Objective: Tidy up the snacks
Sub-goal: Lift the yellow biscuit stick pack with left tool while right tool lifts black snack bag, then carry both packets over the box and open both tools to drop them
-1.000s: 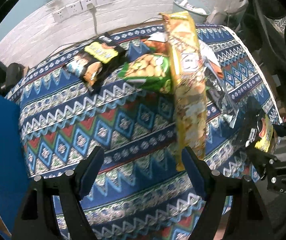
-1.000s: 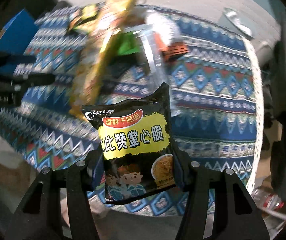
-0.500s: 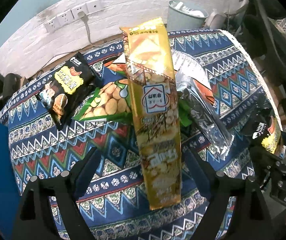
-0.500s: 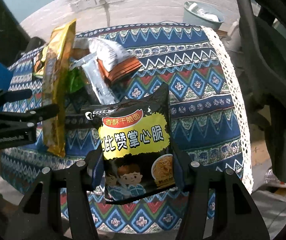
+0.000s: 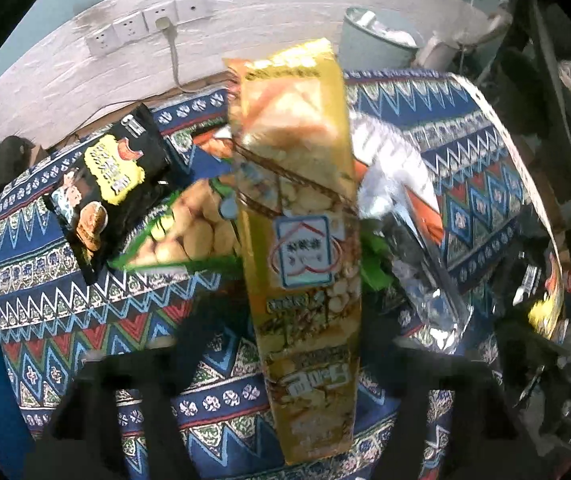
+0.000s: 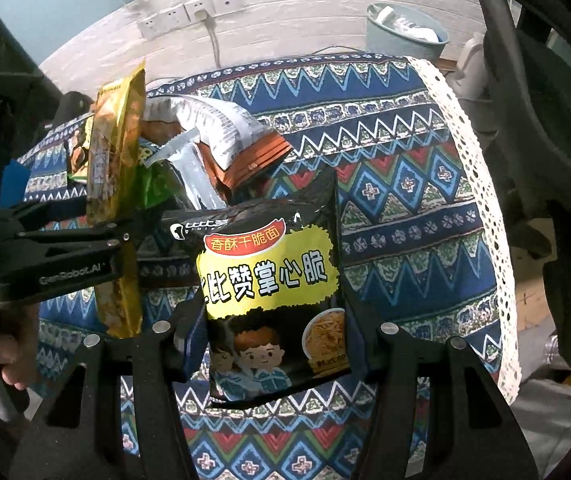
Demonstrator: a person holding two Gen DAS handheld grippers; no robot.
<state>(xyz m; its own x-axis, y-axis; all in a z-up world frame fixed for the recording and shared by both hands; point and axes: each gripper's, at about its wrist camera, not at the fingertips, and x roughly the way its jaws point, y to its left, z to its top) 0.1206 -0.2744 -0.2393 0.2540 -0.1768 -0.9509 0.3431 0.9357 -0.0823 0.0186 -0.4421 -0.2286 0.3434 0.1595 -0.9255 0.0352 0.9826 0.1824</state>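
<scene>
**Snack inventory: two packets in the jaws, the rest on the table**

Left gripper (image 6: 121, 236): jaws closing, with the long yellow snack packet (image 5: 305, 216) between them. In the right wrist view the black fingers cross the packet about a third of the way up and it stands upright, lifted off the cloth. The left wrist view is blurred with motion, so whether the pads already press on the packet cannot be told.

Right gripper (image 6: 273, 344): jaws about half open and clamped on the lower sides of a black noodle packet (image 6: 273, 280), which stands upright with its yellow label facing the camera, above the near part of the table.

Table (image 6: 405, 152): covered with a patterned blue cloth with a white lace edge.

Pile at the far middle of the table, items overlapping:
- second black noodle packet (image 5: 109, 188), lying flat at the left end;
- green peanut packet (image 5: 189, 228), just beside it and partly behind the yellow packet;
- silver foil packet (image 5: 413, 240), to the right;
- orange-brown packet (image 6: 253, 160), under a white printed one.

Surroundings: wall sockets (image 6: 189, 12) with a plugged-in cable; pale bin (image 6: 401, 36) behind the table; a hand (image 6: 1, 344) on the left gripper's handle.
</scene>
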